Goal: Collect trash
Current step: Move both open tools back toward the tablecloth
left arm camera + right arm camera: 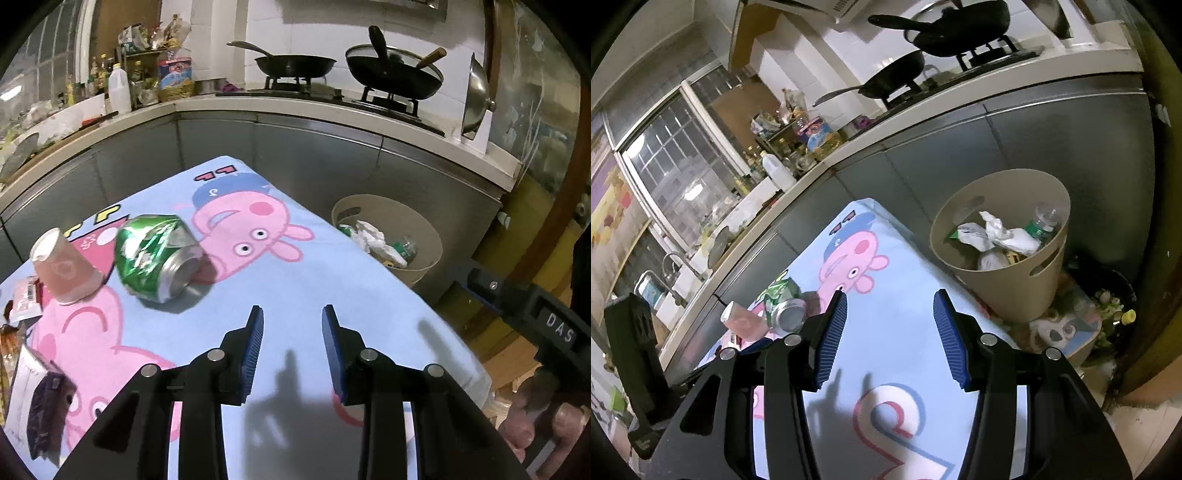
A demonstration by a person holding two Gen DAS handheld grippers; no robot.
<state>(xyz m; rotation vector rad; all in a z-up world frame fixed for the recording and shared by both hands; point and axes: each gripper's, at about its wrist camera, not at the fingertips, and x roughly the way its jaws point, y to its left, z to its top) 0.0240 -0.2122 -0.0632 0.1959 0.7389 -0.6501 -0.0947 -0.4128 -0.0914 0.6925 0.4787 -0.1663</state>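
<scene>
Step in hand, by judgement: pick the next piece of trash off the desk [332,258] for the bin [997,295]. Left tool [291,314]: spread, empty, above the cloth just short of the can [159,254]; best closed across the can's dented waist, not its slick rim. Right tool [890,299]: spread wider, empty. Can: green aluminium, crushed, on its side. Cup [62,273]: pink paper, tapered, tipped beside the can; light, easily squashed. Bin: beige, round, holding crumpled paper and a bottle. Cloth: soft, blue, cartoon print.
</scene>
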